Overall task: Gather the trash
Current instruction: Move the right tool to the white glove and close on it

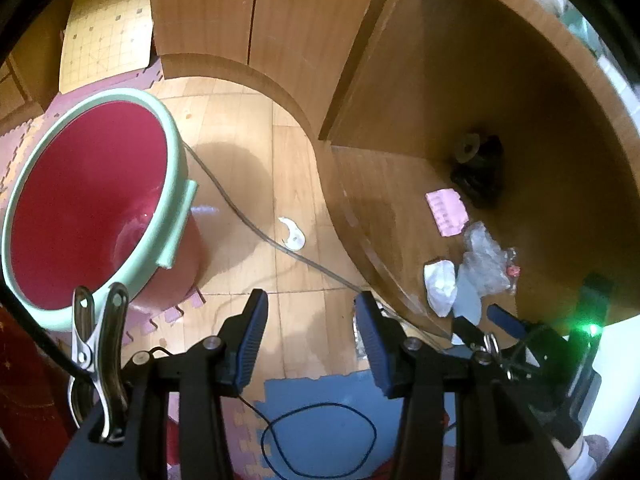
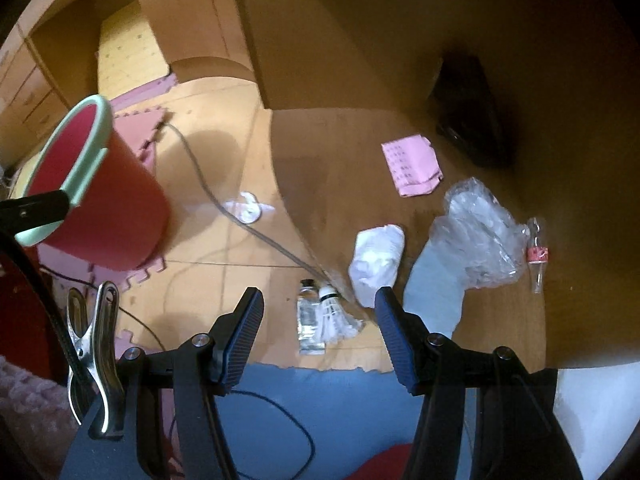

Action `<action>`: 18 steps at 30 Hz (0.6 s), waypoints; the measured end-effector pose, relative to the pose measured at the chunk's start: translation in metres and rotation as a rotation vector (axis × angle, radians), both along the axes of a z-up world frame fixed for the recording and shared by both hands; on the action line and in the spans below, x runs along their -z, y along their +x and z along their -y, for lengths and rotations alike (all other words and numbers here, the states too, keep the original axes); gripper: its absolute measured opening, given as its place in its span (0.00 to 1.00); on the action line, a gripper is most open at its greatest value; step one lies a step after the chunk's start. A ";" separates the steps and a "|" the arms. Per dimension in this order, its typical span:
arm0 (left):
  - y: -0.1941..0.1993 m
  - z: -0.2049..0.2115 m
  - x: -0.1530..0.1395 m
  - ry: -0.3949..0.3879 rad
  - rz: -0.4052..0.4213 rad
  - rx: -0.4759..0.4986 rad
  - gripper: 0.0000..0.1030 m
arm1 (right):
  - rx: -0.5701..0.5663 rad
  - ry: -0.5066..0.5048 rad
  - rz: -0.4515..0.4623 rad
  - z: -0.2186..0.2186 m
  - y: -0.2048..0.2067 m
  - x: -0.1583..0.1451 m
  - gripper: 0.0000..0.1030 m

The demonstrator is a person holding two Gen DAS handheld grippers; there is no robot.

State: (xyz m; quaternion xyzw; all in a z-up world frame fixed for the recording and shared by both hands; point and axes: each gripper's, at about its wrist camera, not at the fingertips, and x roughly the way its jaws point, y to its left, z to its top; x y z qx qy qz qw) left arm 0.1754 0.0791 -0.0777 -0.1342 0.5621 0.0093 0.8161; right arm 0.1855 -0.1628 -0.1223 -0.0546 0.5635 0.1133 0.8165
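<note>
A red bin with a mint rim [image 1: 90, 204] stands on the floor at left; it also shows in the right wrist view [image 2: 96, 196]. On the wooden desk lie a crumpled white tissue [image 2: 376, 262], a pink paper [image 2: 412, 164], crumpled clear plastic [image 2: 478, 236], a pale blue sheet [image 2: 434, 288] and a small bottle with a red band [image 2: 537, 256]. A shuttlecock [image 2: 336, 314] and a small clear packet [image 2: 309, 320] lie on the floor below. My left gripper [image 1: 310, 304] is open and empty above the floor. My right gripper [image 2: 320, 300] is open and empty, just left of the tissue.
A black object [image 2: 470, 116] sits at the back of the desk. A grey cable [image 2: 224, 208] and a white scrap [image 2: 248, 210] lie on the wooden floor. Foam mats, pink [image 2: 136, 112] and blue [image 2: 332, 400], cover parts of the floor. Wooden cabinets [image 1: 248, 12] stand behind.
</note>
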 end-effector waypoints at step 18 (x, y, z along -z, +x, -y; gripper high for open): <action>0.028 0.020 0.010 0.073 0.019 0.038 0.47 | 0.074 -0.103 -0.042 0.023 0.043 0.069 0.58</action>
